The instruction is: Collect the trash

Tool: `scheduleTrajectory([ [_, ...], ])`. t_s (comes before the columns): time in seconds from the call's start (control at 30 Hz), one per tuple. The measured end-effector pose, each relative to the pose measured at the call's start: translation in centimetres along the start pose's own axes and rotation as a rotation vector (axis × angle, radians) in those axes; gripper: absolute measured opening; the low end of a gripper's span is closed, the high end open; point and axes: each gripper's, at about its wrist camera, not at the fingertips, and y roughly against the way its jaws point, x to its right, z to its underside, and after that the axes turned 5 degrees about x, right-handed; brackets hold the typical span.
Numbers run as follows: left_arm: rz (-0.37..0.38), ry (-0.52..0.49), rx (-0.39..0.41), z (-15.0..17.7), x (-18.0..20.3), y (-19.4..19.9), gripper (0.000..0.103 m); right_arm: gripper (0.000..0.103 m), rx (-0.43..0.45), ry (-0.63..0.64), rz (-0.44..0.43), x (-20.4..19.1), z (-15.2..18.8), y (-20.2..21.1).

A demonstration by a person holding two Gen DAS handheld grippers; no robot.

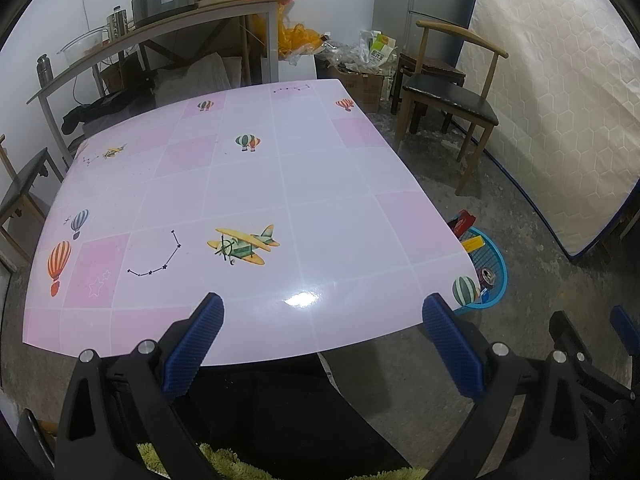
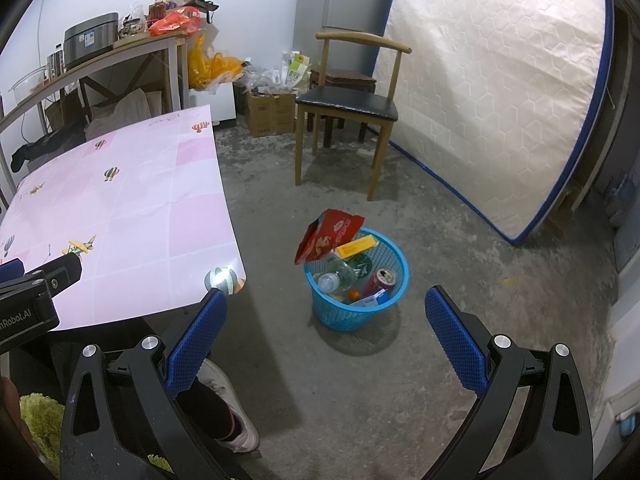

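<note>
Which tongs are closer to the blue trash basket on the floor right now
Right. The right tongs hang open just in front of the basket, above the floor. The left tongs are open over the table's near edge, with the basket off to their right.

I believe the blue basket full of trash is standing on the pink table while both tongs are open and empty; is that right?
Not quite: the blue basket stands on the concrete floor beside the pink table, as the right wrist view shows. Both the left tongs and right tongs are indeed open and empty.
</note>
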Motion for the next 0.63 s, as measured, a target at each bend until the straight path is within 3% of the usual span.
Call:
scheduleTrajectory([
  [0.63,0.006,0.014,-0.013,0.00,0.09,-0.02,0.098,0.095,0.000,0.001,-0.002,0.11,-0.02,-0.07],
])
